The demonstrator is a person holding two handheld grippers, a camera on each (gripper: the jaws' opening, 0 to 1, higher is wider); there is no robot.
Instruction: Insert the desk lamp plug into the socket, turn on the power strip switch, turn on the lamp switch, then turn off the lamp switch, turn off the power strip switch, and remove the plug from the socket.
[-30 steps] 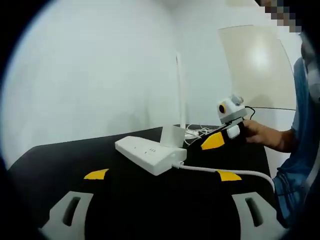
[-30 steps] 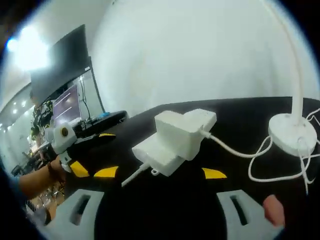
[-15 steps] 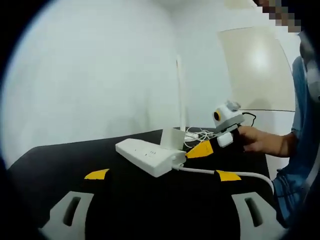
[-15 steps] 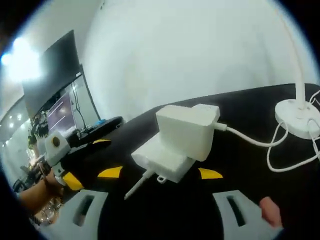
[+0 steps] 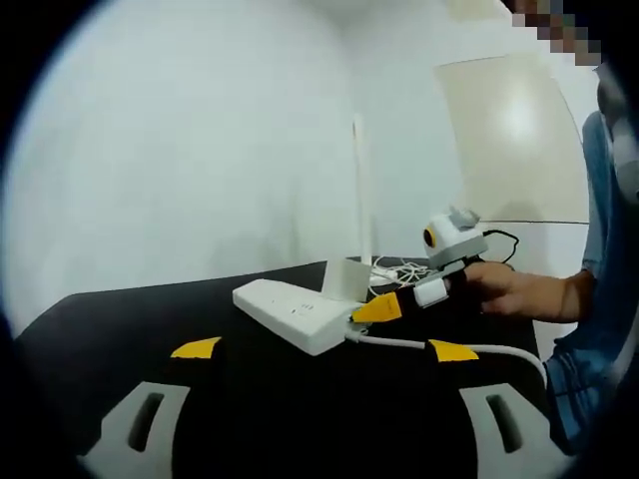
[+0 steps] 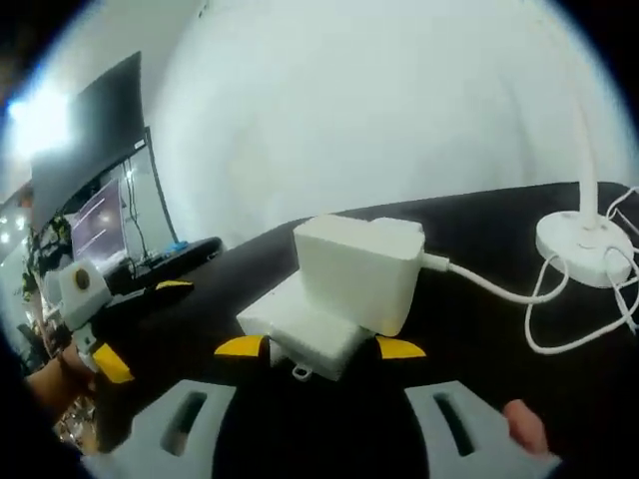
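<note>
Right tongs (image 6: 321, 347) have closed in on the power strip (image 6: 305, 321) end at lower centre of the right gripper view, jaws narrowed beside it under the lamp plug (image 6: 357, 270), likely reaching for the switch; left tongs (image 5: 317, 350) wide.

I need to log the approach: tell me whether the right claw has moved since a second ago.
Yes. In the left gripper view the right claw has closed in on the power strip, its yellow tip now at the strip's end, nearer than before.
</note>
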